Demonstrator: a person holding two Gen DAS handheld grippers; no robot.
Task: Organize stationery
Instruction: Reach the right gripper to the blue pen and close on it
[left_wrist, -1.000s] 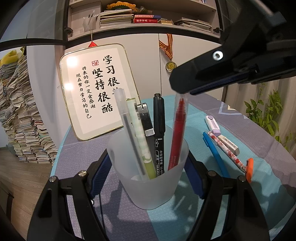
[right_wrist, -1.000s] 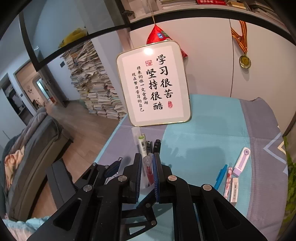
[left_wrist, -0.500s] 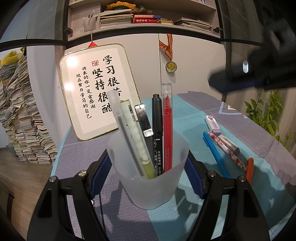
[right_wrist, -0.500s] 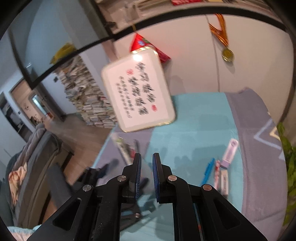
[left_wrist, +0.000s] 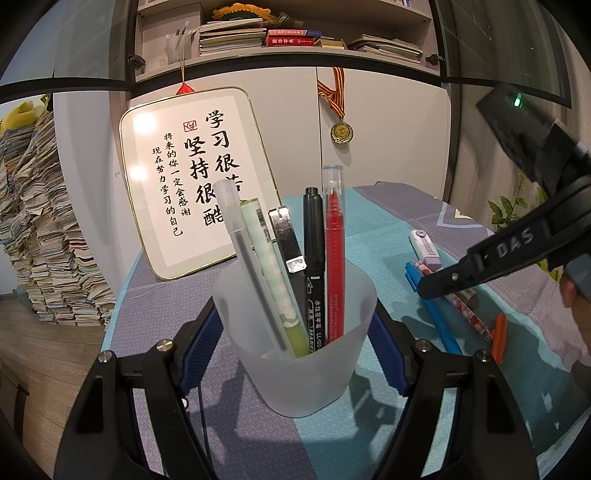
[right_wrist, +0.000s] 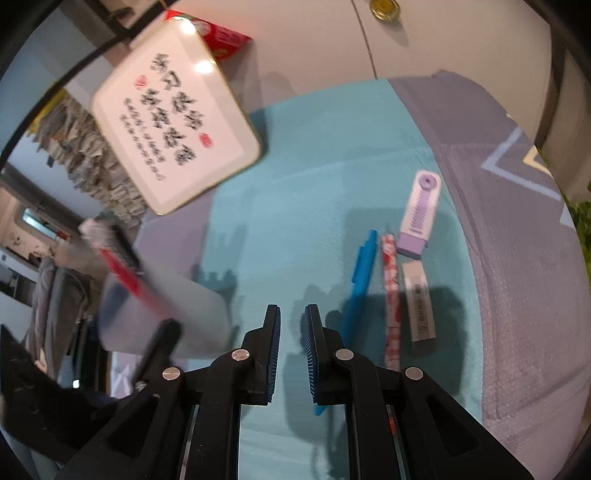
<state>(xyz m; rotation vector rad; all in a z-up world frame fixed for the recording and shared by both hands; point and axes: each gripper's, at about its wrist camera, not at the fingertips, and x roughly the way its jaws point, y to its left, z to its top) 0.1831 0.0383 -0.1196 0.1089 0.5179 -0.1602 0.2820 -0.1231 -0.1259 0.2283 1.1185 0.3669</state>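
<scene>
Left black two-finger gripper (left_wrist: 295, 354) is clamped and level-ish; right black two-finger gripper (right_wrist: 292, 332) tilts down, jaws nearly shut, empty.

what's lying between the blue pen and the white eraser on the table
The red-and-white patterned pen lies between the blue pen and the white eraser, parallel to both. The right wrist view shows it.

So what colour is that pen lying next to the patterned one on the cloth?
Blue. The blue pen shows best in the right wrist view.
</scene>
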